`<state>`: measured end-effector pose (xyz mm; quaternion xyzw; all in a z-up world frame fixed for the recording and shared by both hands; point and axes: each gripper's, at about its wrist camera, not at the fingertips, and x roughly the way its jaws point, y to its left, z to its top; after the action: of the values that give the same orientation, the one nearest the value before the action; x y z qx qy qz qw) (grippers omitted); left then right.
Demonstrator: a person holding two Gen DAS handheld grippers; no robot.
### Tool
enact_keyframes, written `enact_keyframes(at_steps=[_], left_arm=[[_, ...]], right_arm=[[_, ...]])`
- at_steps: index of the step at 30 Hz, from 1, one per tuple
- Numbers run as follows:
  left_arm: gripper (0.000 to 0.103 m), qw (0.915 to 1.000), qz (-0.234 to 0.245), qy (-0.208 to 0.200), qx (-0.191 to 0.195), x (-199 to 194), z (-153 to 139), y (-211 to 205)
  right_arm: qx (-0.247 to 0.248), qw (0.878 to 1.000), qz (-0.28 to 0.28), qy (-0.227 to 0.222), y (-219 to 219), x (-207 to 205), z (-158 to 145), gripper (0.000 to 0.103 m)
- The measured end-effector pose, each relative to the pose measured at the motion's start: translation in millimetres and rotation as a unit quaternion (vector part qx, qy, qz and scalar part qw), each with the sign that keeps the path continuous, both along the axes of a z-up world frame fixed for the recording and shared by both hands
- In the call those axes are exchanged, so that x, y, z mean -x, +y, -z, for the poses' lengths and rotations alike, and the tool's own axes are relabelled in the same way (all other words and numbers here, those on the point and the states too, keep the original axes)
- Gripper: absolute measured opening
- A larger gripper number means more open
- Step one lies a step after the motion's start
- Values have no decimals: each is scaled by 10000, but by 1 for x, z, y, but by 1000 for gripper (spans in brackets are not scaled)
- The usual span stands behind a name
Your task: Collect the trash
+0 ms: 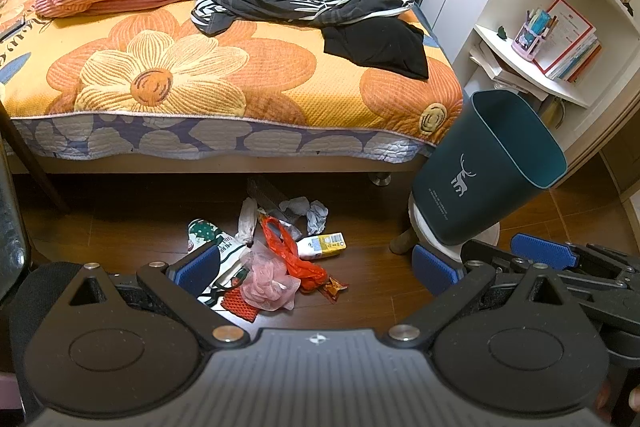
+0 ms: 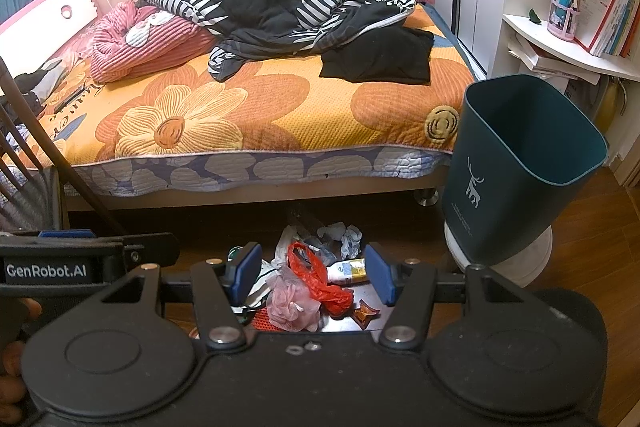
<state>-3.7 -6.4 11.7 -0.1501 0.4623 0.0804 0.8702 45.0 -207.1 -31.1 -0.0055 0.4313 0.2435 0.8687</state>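
Nearest the cameras, both tools hang above the floor with nothing held. The left gripper [image 1: 316, 269] has its jaws spread wide, one blue pad at the lower left of centre and the other at the lower right of its frame. The right gripper [image 2: 312, 273] also has its jaws apart, though less so, and they frame the trash pile [image 2: 308, 279] in the lower middle of its view.

Judging by this, the task stands at its very start: reaching for a first piece, none yet collected. The next move calls for lowering one tool onto a single item and closing on it.

In the right wrist view the red plastic bag [image 2: 320, 279] and the pink mesh puff [image 2: 290, 301] lie between the two pads but beyond and below them, not touched. The small milk carton [image 2: 348, 269] sits just inside the right-hand pad, an orange wrapper [image 2: 364, 313] below it. Crumpled tissues [image 2: 340, 233] lie at the far edge of the pile, under the bed [image 2: 260, 115] rim.

Right of the pile, the dark green bin [image 2: 520, 167] stands on a white stool [image 2: 532, 255], mouth open and seemingly empty. It is near the trash yet apart from it, so each piece will need lifting up and across
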Motion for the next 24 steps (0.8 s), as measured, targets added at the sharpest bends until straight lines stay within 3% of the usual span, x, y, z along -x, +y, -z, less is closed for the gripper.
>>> enact_keyframes(at_steps=[16, 24], left_arm=[[103, 9999, -76, 13, 68, -9, 3, 13], [103, 9994, -334, 33, 95, -44, 25, 41]], right_arm=[[142, 9999, -75, 21, 6, -11, 4, 57], [153, 9991, -389, 62, 13, -50, 32, 57]])
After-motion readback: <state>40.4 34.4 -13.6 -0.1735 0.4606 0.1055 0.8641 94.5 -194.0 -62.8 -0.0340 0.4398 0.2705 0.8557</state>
